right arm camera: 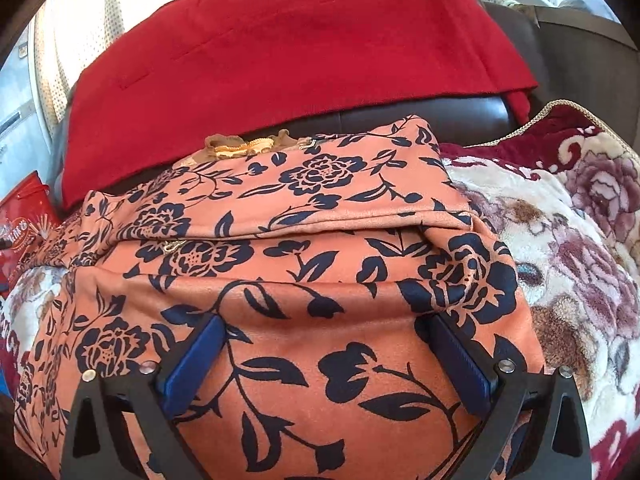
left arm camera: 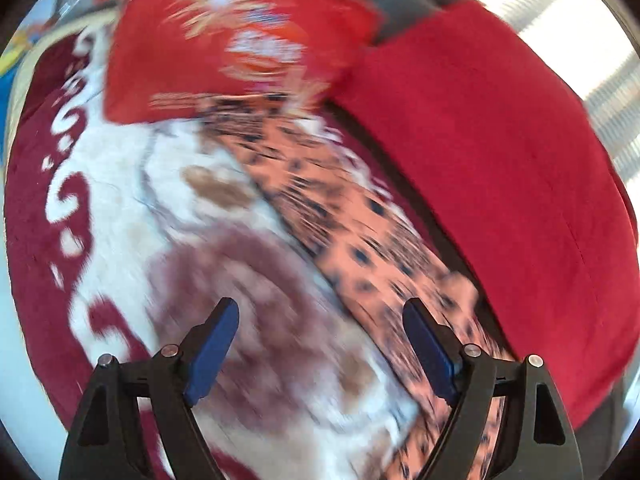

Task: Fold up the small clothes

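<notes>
Both grippers stand with jaws spread and nothing clamped: the left gripper (left arm camera: 320, 344) hangs over the floral blanket (left arm camera: 120, 184) just beside the garment, and the right gripper (right arm camera: 324, 360) sits low over the orange floral garment (right arm camera: 320, 280), its pads apart. That garment lies on the blanket, in front of the red cushion (right arm camera: 280, 52), with one layer already doubled over across its middle. Judging by its uneven left edge and bulk, at least another fold and some smoothing seem left.

Two wrist cameras look steeply down, close over a floral blanket (left arm camera: 120, 208) (left view blurred); both share the orange garment (right arm camera: 320, 300) and red cloth (right arm camera: 280, 60) at twelve o'clock.
</notes>
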